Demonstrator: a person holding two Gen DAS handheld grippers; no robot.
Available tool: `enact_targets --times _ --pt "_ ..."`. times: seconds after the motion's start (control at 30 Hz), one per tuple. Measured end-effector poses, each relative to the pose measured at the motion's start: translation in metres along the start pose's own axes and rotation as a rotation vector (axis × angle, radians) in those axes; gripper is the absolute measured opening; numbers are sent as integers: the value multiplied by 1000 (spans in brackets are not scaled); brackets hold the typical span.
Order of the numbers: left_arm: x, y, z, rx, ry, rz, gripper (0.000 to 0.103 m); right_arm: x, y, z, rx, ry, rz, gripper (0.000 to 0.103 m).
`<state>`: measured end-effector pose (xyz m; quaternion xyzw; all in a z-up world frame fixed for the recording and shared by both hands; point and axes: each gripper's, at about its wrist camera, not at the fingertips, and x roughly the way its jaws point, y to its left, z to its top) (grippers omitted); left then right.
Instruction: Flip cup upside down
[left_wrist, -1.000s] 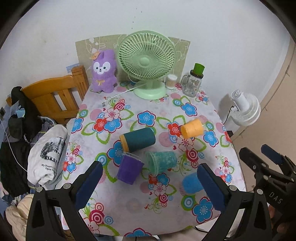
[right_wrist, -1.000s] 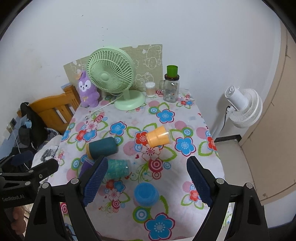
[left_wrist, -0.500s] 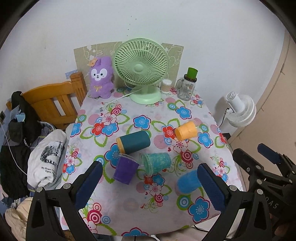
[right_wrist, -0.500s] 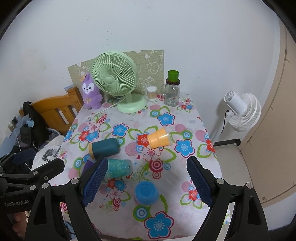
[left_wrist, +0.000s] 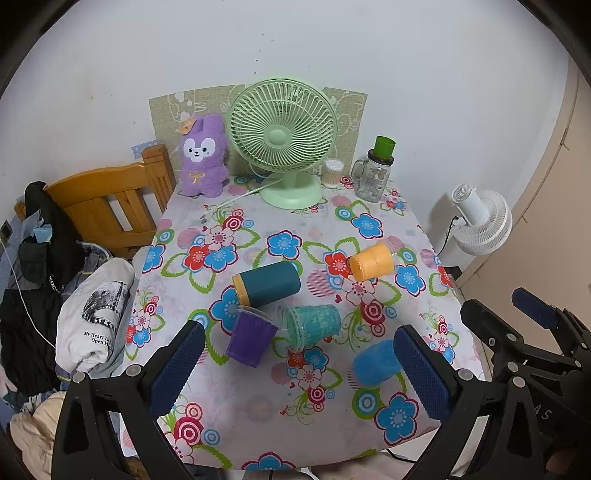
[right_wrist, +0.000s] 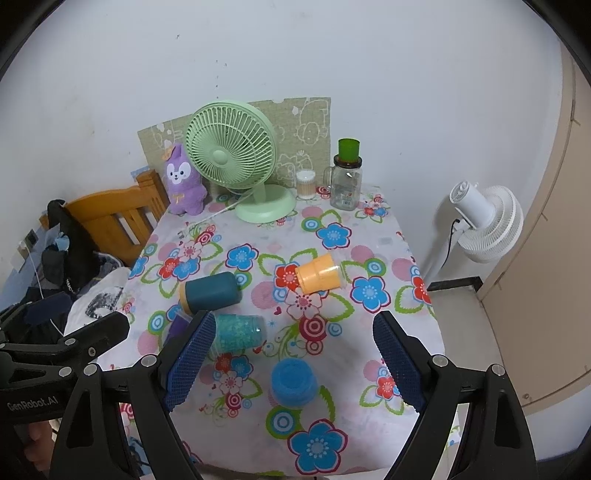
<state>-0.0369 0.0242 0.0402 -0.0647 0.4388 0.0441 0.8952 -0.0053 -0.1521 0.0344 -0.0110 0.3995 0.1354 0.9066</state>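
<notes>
Several cups sit on the flowered tablecloth (left_wrist: 258, 391). A dark teal cup (left_wrist: 266, 283) (right_wrist: 211, 291), a glittery teal cup (left_wrist: 311, 324) (right_wrist: 238, 331) and an orange cup (left_wrist: 372, 261) (right_wrist: 319, 273) lie on their sides. A purple cup (left_wrist: 250, 337) stands tilted with its mouth up; in the right wrist view it is mostly hidden behind a finger. A blue cup (left_wrist: 373, 362) (right_wrist: 294, 382) stands upside down near the front. My left gripper (left_wrist: 295, 373) and right gripper (right_wrist: 293, 363) are both open and empty, held above the table's near edge.
A green desk fan (left_wrist: 282, 140), a purple plush toy (left_wrist: 203, 160), a small jar of swabs (left_wrist: 332, 172) and a glass mug with a green cup on it (left_wrist: 375, 173) line the back. A wooden chair (left_wrist: 107, 206) with clothes stands left; a white fan (left_wrist: 480, 221) stands right.
Both grippers have drawn back and up from the table, so the cups look smaller and farther. The cups have not moved. Both grippers stay open.
</notes>
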Motion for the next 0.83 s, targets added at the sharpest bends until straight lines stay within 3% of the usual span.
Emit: enact_targets --times 0.83 --pt "13 -2 -1 -16 38 16 103 14 -5 1 -5 40 16 89"
